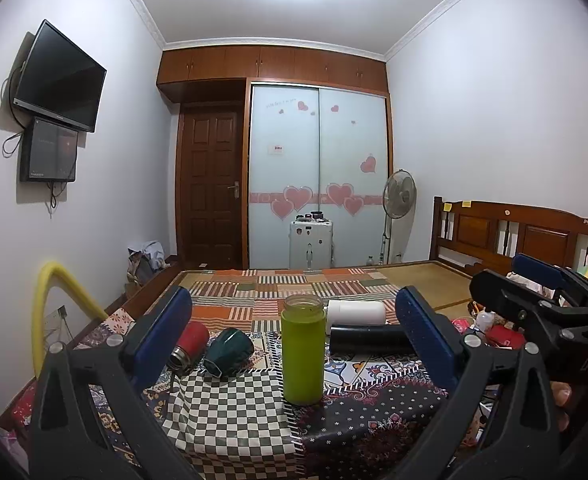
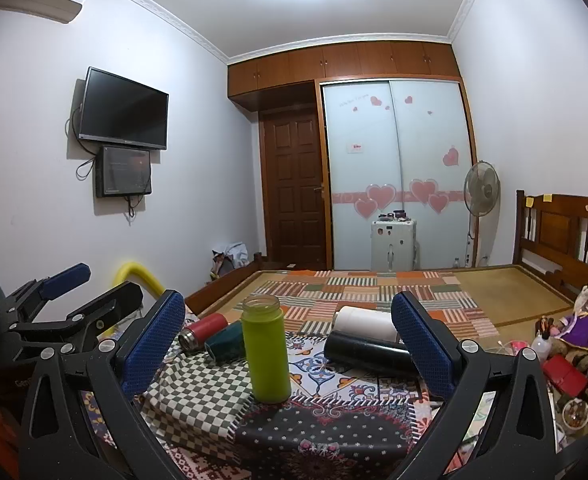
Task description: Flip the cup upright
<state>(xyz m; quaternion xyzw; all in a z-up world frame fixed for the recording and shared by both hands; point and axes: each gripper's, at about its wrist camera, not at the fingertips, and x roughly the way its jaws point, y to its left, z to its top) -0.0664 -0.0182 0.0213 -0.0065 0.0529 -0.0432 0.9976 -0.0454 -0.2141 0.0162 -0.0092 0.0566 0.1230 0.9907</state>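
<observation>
Cup [image 1: 302, 352] upright between hand-held gripper [image 1: 294, 336] fingers.

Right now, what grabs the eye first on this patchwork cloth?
The lime-green cup stands upright at the centre, mouth open. Around it four cups lie on their sides: red flask and dark green cup to its left, white cup and black cup to its right. Both grippers are open and empty.

Both views face the bed [image 1: 294, 288] closely, side-by-side.

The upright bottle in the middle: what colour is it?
Lime green, with a clear threaded neck. The upright bottle shows best in the left wrist view.
</observation>
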